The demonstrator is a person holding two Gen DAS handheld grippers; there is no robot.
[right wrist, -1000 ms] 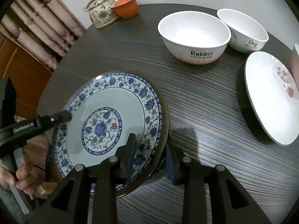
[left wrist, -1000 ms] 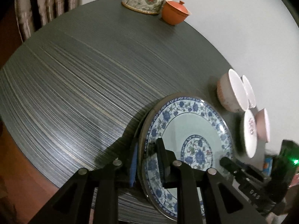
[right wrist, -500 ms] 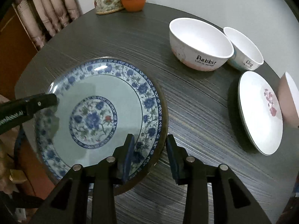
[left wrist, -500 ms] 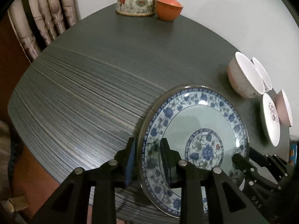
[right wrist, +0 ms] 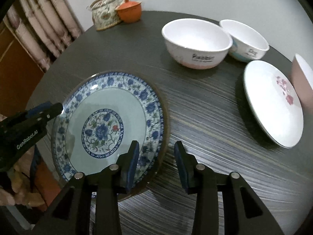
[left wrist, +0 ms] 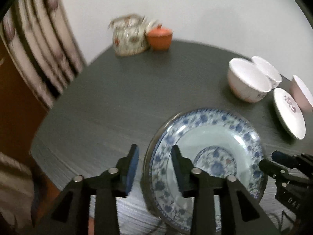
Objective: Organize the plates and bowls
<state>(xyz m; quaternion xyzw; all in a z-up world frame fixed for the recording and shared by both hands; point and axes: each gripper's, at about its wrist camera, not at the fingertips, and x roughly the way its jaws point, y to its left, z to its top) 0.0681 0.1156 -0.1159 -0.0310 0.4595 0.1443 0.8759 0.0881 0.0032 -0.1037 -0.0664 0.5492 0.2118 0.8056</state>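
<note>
Fingers of left gripper [left wrist: 154, 166] and right gripper [right wrist: 156, 161] just spread apart, each straddling blue plate [right wrist: 106, 125] rim unclamped; plate released, placement likely done.

You have bare dark round table [right wrist: 205, 121] between the blue-patterned plate [right wrist: 109, 121] and the white bowls [right wrist: 195, 43] at its far edge.

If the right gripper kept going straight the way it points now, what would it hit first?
Most likely the edge of the blue-patterned plate, whose rim sits between the open jaws of the right gripper, with the dark table just beside it. Depth is hard to judge.
</note>
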